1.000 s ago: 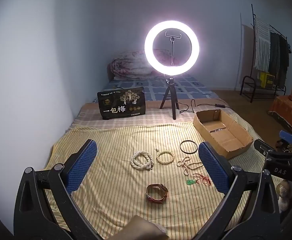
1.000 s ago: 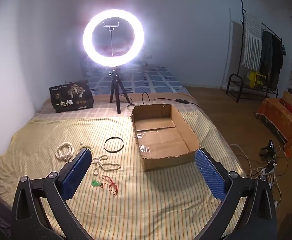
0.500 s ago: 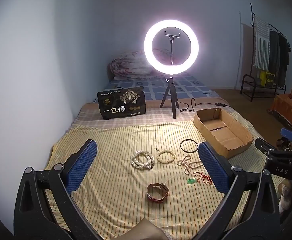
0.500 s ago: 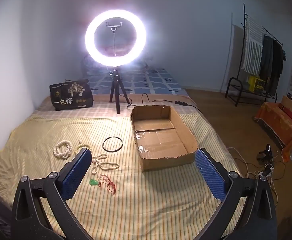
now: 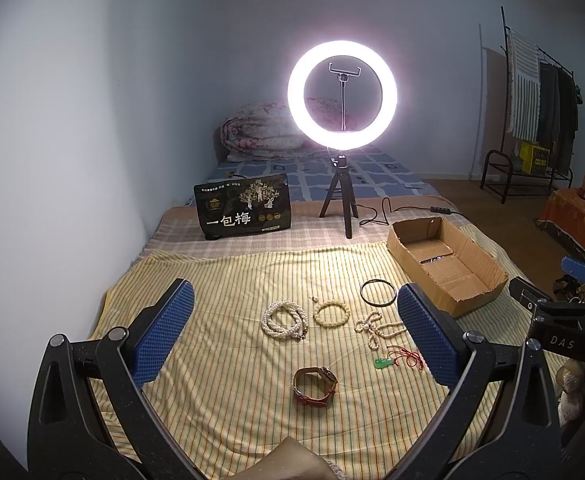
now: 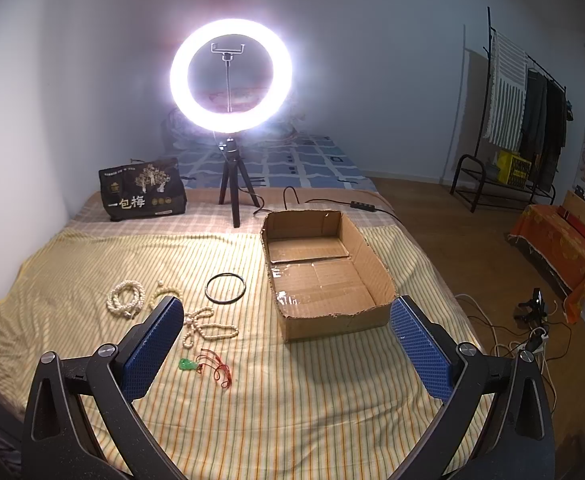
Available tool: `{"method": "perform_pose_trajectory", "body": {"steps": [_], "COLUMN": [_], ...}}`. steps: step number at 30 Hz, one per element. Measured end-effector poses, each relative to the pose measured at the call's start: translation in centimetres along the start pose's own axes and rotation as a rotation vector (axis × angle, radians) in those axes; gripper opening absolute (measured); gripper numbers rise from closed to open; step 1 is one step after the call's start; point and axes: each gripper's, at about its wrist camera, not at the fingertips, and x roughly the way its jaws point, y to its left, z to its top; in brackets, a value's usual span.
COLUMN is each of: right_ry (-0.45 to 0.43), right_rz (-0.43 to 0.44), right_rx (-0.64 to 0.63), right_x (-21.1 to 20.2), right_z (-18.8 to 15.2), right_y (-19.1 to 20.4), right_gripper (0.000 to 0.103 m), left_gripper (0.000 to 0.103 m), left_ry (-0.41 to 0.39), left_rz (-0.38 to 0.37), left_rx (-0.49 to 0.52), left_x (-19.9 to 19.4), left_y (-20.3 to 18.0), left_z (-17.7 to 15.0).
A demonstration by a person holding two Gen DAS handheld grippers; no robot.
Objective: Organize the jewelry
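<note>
We hold the left gripper (image 5: 294, 336) above the near edge of the bed's yellow striped sheet (image 5: 212, 280), its blue pads spread wide with nothing between them, so no piece is in hand. Going left to right across the sheet, we see a coiled white bead necklace (image 5: 283, 319), a pale yellow bead bracelet (image 5: 331, 314), a red-strapped watch (image 5: 315, 386) nearer to us, a knotted strand of cream beads (image 5: 376, 328), a green pendant on a red cord (image 5: 386, 363), and a thin black ring (image 5: 378, 292) closest to the cardboard box (image 6: 368, 264) at the right edge. Our right gripper (image 6: 286, 336) is likewise spread and empty, hovering before the box. The box floor looks bare but for a dark glint we cannot identify in the left view. We judge the sorting barely begun: six pieces still lie loose on the sheet, all waiting to go in.
</note>
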Motion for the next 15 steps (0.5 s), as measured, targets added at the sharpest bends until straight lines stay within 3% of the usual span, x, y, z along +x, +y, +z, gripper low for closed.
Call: {"method": "perform_pose_trajectory", "body": {"steps": [15], "right_ry": [0.001], "right_rz": [0.003], "right_rx": [0.001], "right_x": [0.02], "right_z": [-0.08], "right_y": [-0.06], "right_gripper": [0.103], "left_gripper": [0.103], "left_ry": [-0.001], "left_rz": [-0.002], "left_rx": [0.0], "left_x": [-0.08], "left_y": [-0.03], "left_z": [0.14]}}
